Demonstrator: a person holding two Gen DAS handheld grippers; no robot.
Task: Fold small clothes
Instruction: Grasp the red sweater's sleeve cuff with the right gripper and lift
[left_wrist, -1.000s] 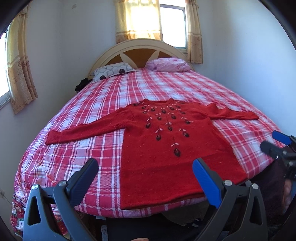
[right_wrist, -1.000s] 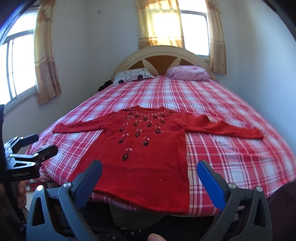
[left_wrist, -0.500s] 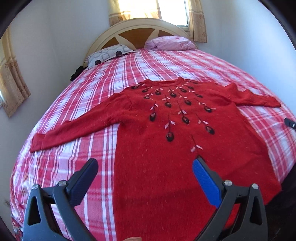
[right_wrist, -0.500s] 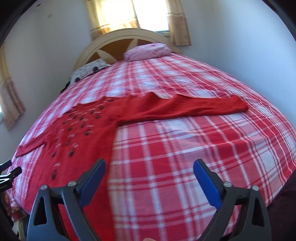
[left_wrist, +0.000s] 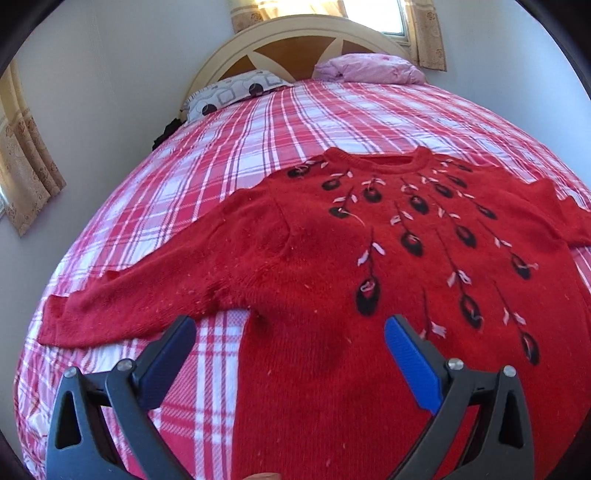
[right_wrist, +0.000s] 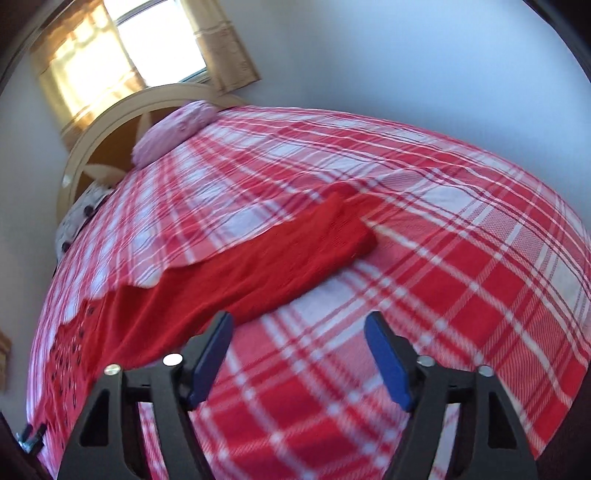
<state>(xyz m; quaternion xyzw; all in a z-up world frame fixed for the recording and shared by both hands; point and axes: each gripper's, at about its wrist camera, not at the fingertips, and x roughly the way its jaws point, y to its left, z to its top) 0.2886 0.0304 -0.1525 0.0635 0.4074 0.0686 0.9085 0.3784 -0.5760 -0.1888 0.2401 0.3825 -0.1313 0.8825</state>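
A red knit sweater (left_wrist: 332, 266) with black and pink embroidery lies flat, face up, on the plaid bed, sleeves spread out. My left gripper (left_wrist: 290, 332) is open and empty, hovering over the sweater's left armpit, near its left sleeve (left_wrist: 147, 295). In the right wrist view the sweater's right sleeve (right_wrist: 295, 251) stretches across the bed. My right gripper (right_wrist: 299, 328) is open and empty, just in front of that sleeve, over bare bedspread.
The bed has a red and white plaid cover (left_wrist: 258, 140). A patterned pillow (left_wrist: 236, 92) and a pink pillow (left_wrist: 369, 68) lie by the cream headboard (left_wrist: 295, 40). Walls close in on both sides. Curtained windows (right_wrist: 147, 48) stand behind.
Both grippers have moved forward and lower over the bed. The left one closed in on the sweater's left armpit; the right one swung right toward the right sleeve. Both stayed open.
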